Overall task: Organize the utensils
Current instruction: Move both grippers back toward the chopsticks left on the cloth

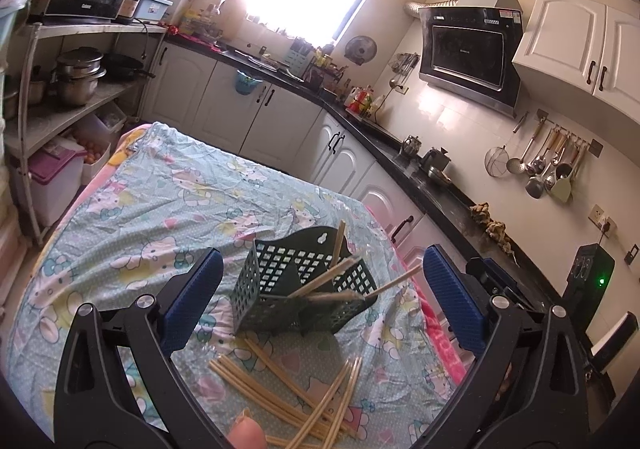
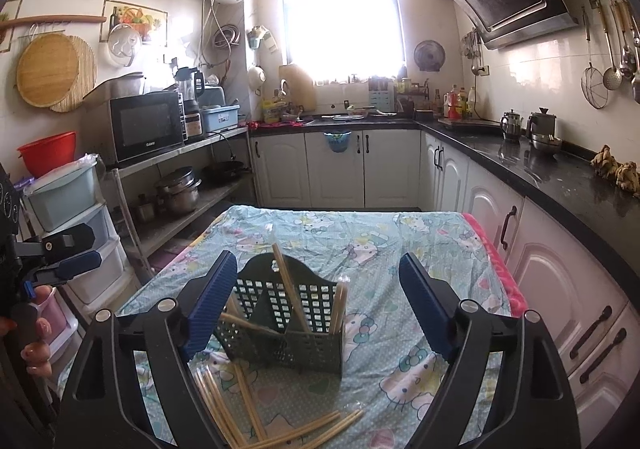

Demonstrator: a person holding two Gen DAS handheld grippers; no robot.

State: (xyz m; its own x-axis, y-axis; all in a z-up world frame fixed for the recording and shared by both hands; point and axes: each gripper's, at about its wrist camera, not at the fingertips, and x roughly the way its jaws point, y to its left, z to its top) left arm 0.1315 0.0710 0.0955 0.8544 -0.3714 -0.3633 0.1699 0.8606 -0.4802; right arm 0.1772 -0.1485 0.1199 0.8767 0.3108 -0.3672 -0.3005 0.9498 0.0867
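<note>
A dark green lattice holder (image 2: 280, 323) is standing mid-frame, chopsticks (image 2: 294, 299) leaning inside, while the left gripper (image 1: 320, 301) and right gripper (image 2: 316, 309) are gaping empty above loose chopsticks (image 1: 304, 401) lying at the cloth's (image 2: 400, 245) near edge.

At the centre of the frame a dark green perforated plastic utensil basket (image 2: 280, 321) stands on the table (image 2: 400, 245), covered with a pale blue cartoon-print cloth, with several bamboo chopsticks (image 2: 290, 293) leaning inside it. The right tool (image 2: 316, 309) with blue ribbed pads stands spread wide around the basket, touching nothing. More loose bamboo chopsticks (image 2: 248, 405) lie scattered at lower centre.
</note>
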